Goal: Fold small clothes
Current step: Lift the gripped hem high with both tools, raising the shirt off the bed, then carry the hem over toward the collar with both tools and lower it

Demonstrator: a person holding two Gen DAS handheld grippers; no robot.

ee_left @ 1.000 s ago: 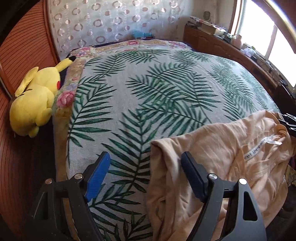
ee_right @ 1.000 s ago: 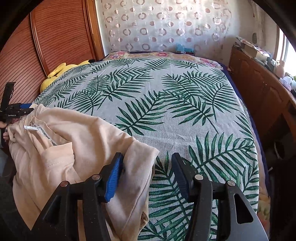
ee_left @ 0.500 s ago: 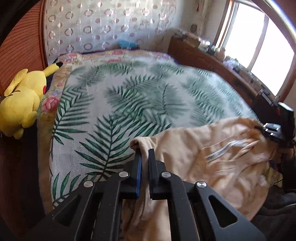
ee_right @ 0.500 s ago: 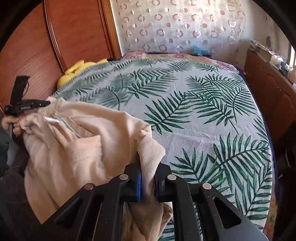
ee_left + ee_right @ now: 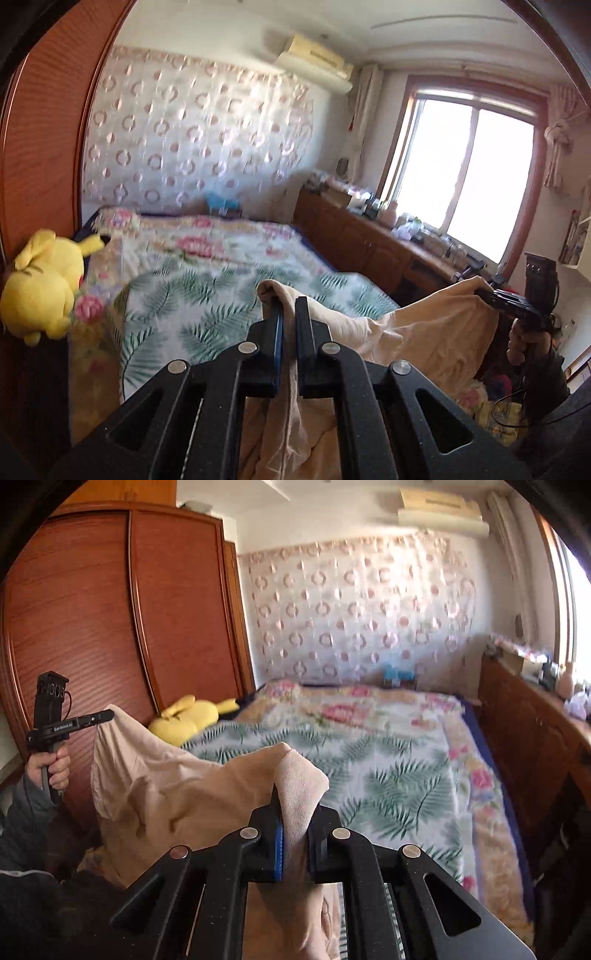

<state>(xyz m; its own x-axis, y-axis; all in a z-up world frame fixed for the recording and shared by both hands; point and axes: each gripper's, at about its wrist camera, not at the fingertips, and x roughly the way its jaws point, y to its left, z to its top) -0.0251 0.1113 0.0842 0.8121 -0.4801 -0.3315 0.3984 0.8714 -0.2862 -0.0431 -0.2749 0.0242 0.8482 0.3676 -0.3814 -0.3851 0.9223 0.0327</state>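
From your left wrist you see the bed [image 5: 207, 295] under a palm-leaf cover, a yellow plush toy [image 5: 40, 284] at its left edge, a window [image 5: 465, 173] beyond. Your left gripper [image 5: 288, 306] is clamped on a corner of the beige garment [image 5: 424, 332], which hangs lifted over the bed's near edge.

From your right wrist, a wooden wardrobe [image 5: 110, 627] stands left of the bed [image 5: 388, 757]. Your right gripper [image 5: 295, 812] pinches another corner of the garment [image 5: 177, 794].
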